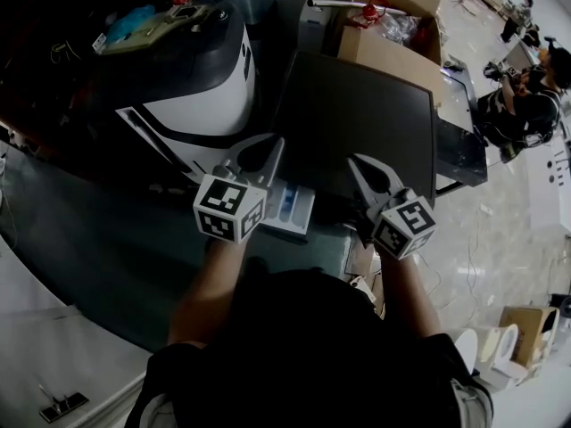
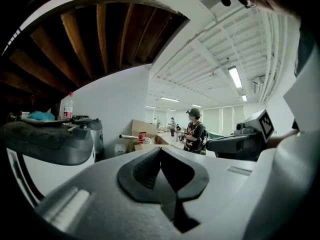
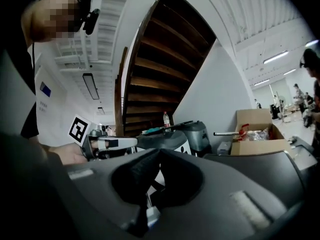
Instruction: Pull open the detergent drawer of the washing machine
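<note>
Both hand-held grippers clenched and empty above the open detergent drawer

The person's bare forearms reach forward from the torso side by side. Each carries its marker cube nearest the body and points its jaws away, roughly level across the room. The left hand-held gripper (image 1: 272,154) has its jaws pressed together with nothing between them. The right hand-held gripper (image 1: 355,161) is likewise closed on nothing. The two are held a little apart, jaw tips leaning slightly toward each other. The detergent drawer (image 1: 293,207) (white, with a blue insert showing) juts out toward the person from the front left of the dark-topped washing machine (image 1: 357,123). In the head view it sits below and between the two grippers, partly covered by the left one, and neither grips it. A cardboard box (image 1: 393,47) stands behind the machine.
</note>
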A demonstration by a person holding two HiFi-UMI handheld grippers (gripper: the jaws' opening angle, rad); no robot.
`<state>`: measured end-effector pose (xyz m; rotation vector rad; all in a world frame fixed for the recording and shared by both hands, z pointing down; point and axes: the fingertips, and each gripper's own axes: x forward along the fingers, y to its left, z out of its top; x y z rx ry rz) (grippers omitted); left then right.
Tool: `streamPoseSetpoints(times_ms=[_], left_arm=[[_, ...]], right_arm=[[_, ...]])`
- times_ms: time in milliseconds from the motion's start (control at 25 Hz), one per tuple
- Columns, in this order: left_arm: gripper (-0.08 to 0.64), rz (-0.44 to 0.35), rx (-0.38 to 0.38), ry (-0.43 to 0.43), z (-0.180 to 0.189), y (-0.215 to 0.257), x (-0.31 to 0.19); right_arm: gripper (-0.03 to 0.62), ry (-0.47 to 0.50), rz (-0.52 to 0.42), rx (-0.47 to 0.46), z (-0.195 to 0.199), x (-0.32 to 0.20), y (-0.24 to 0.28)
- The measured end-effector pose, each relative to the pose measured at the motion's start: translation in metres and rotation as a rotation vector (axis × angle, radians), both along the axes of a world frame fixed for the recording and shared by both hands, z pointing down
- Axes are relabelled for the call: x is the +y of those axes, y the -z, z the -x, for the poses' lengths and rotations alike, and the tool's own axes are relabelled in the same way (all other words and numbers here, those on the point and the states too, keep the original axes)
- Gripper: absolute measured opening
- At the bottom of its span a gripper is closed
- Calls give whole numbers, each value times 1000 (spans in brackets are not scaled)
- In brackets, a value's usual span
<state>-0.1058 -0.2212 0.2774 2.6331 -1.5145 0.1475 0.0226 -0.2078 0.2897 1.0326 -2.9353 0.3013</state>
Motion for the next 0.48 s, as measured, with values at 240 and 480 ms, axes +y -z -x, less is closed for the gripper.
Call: streamPoseSetpoints(times_ms=[240,480], left_arm=[[11,-16,-18,5,-4,5,-3],[11,-14,-35,15,8,6,-1]], right_arm=[[3,-27,-36,-12,-9,-4,7],[2,-100,-84,44,-16,-11,11]])
